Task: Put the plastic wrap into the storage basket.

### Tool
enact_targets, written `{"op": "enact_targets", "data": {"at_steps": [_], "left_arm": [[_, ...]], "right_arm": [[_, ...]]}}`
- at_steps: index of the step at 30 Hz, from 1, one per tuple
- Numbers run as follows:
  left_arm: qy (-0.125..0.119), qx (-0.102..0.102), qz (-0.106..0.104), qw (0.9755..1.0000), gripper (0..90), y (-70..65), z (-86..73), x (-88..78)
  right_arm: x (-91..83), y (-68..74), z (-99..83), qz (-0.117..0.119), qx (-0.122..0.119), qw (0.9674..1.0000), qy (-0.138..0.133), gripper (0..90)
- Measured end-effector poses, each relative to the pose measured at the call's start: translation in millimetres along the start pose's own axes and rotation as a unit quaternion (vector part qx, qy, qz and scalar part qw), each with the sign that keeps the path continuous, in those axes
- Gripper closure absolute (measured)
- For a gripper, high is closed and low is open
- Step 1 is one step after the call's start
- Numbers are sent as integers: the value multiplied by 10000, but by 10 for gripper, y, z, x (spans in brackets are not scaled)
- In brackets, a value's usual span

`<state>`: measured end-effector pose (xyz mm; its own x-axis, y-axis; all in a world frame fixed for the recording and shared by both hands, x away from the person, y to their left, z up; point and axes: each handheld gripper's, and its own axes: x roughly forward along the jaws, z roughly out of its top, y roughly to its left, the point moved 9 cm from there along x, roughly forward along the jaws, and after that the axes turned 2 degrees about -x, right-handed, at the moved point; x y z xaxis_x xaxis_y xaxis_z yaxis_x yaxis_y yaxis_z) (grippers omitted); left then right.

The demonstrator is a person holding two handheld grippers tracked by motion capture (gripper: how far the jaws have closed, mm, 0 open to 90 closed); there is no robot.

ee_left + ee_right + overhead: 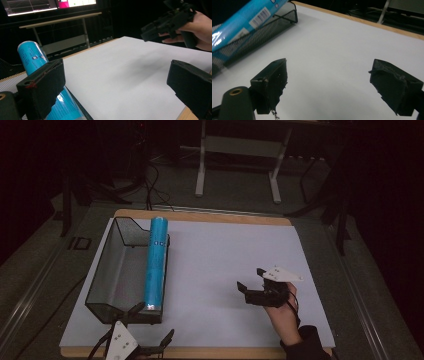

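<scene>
High view: a blue cylindrical tube (156,262) is seen lying lengthwise along the right rim of a black wire-mesh basket (107,275), at the left of the white-covered worktop (225,265).
Left gripper (150,325): held at the near left edge, just beside the basket's near corner; jaws spread apart, nothing gripped.
Right gripper (252,282): held in a hand (281,312) at the near right, well apart from the tube; jaws released and empty.
Left gripper view: the tube (33,56) is seen behind the left jaw; bare worktop lies between the jaws.
Right gripper view: tube (244,20) and basket (262,32) are shown at far left; jaws stand wide over white sheet.
</scene>
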<state>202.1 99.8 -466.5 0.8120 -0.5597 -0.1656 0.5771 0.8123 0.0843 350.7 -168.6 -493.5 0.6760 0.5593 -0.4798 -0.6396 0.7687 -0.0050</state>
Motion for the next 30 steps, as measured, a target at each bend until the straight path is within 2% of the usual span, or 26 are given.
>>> {"op": "enact_targets", "data": {"at_steps": [4,6,7,10,13,17,23,30], "left_arm": [[25,4,-8,10000,21,-1,-8,5],[28,8,-10,10000,21,-3,-9,6],[32,5,-14,10000,21,-4,-10,7],[42,-4,-18,10000,21,-6,-13,11],[39,1,-22,10000,21,-9,-13,12],[50,10,-21,10000,21,-8,-16,14],[79,0,-41,10000,21,-10,-26,20],[97,-8,-44,9999,21,-14,-29,25]], "right_arm": [[-116,-45,-159,-92,59,9999,-11,144],[-155,-46,-209,19,123,9999,-20,136],[-174,-60,-236,-37,138,9999,-22,137],[-221,-101,-300,-140,19,9999,-72,135],[-257,-144,-366,-199,24,9997,-111,135],[-292,-202,-471,-297,-79,9995,-41,135],[-369,-240,-560,-349,-190,9989,-246,135],[-320,-361,-626,-552,-233,9978,-280,136]]}}
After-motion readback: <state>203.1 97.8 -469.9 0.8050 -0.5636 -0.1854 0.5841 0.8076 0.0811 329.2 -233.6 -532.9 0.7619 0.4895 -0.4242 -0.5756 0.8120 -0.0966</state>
